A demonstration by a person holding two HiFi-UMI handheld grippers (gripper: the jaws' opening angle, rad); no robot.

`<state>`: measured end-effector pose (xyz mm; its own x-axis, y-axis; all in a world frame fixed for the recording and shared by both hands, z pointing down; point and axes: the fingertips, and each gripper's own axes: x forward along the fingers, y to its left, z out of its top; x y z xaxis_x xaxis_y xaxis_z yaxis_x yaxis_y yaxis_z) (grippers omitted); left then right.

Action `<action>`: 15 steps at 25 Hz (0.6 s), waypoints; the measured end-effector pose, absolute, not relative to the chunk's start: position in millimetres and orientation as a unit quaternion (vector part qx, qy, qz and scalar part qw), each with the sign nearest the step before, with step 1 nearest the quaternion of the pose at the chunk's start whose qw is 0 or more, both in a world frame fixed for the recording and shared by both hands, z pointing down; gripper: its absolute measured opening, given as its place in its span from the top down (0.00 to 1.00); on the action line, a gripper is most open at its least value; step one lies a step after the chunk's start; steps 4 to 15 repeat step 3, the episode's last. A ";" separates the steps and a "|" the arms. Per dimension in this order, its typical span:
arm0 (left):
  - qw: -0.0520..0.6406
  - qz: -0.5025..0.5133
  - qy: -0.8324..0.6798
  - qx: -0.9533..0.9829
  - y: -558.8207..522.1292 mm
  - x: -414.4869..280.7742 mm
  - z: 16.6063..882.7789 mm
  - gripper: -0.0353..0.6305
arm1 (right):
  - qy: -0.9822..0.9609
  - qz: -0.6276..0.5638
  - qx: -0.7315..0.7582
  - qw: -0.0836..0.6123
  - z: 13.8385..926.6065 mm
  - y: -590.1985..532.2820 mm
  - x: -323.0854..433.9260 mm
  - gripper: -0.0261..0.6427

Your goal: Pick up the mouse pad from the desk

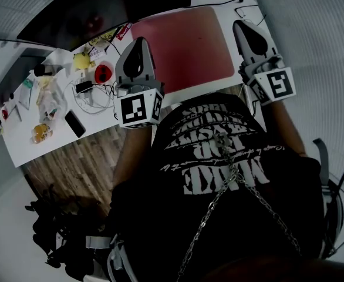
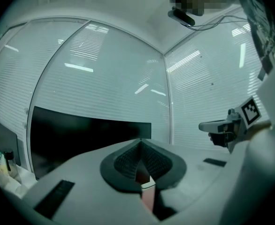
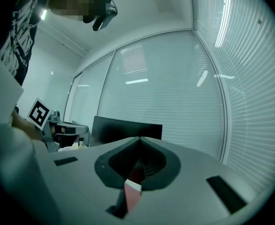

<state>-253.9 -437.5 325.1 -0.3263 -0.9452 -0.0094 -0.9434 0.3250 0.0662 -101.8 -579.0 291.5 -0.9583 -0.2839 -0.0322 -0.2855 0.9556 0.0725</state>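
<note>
Outboard of the left gripper [image 1: 138, 41], on its left, a tangle of cables [image 1: 93, 96] and small clutter sat on the white desk [image 1: 57, 141], well clear of the job. That gripper's jaws were pressed together along one seam and it pointed level, away from the person. Just to the right of its tips, and lower, lay the red mouse pad [image 1: 186, 46], flat on the desk. The pad's left short edge ran roughly parallel to the gripper's own line, either beneath the jaws or just beside them; which could not be told. It looked slightly longer across than deep, so its long axis ran from one gripper toward the other, square to the way both pointed. One long edge faced the person, near the desk's front edge. Farther right, the right gripper [image 1: 242, 27] was likewise closed tight and pointing level, with the pad's right short edge just to the left of its tips and below them. In each gripper view a red sliver [image 2: 142, 175] showed low in the slot behind the tips; I judged it the pad glimpsed underneath, not a grip. Neither hand was clearly nearer, since the pad sat between them with a gripper flanking each short edge. A pickup would probably need the jaws opened and tipped down toward an edge.
</note>
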 end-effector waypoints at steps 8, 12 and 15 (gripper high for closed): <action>0.018 -0.025 -0.812 0.583 -438.4 -253.4 323.2 0.94 | 0.987 0.032 -0.154 0.021 288.4 -584.3 -97.2 0.96; 0.018 -0.025 -0.812 0.583 -438.4 -253.4 323.2 0.94 | 0.987 0.032 -0.154 0.021 288.4 -584.3 -97.2 0.96; 0.018 -0.025 -0.812 0.583 -438.4 -253.4 323.2 0.94 | 0.987 0.032 -0.154 0.021 288.4 -584.3 -97.2 0.96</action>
